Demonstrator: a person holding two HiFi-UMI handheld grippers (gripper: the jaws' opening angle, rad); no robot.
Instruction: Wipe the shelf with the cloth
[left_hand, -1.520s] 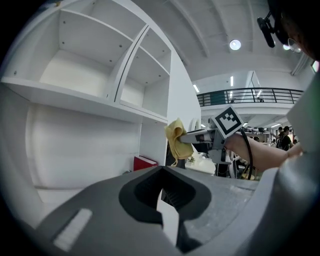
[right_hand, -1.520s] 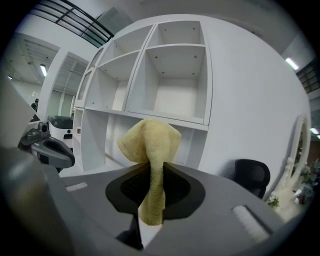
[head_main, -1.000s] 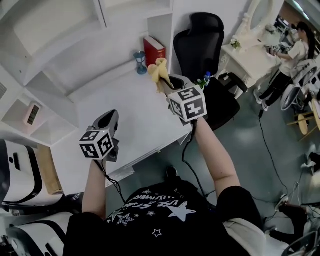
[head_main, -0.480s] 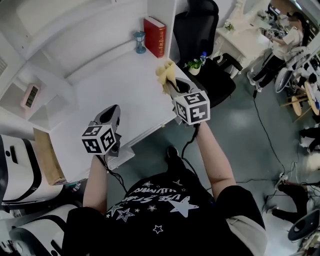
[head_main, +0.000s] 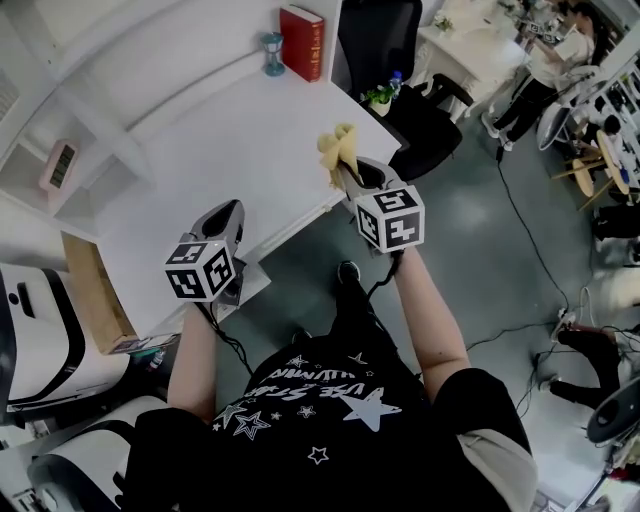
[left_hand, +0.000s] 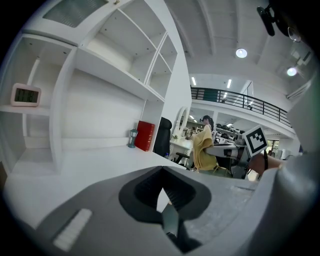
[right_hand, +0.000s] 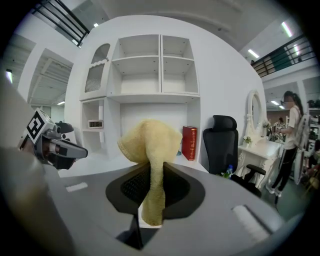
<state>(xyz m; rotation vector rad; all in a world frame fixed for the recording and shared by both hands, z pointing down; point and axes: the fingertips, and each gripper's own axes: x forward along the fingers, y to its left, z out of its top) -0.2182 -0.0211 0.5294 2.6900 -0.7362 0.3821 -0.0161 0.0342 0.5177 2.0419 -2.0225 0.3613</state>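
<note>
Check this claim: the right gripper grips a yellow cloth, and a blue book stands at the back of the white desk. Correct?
No: the book is red, not blue, as the head view shows. The right gripper does grip the yellow cloth.

My right gripper is grey with black ribbed pads, and the cloth is pale yellow. My left gripper is the same grey. Both cubes carry black-and-white square markers. The shelf and the desk are white. The book is red, the small ornament blue, the clock pink, and the office chair black. My T-shirt is black with white stars.
</note>
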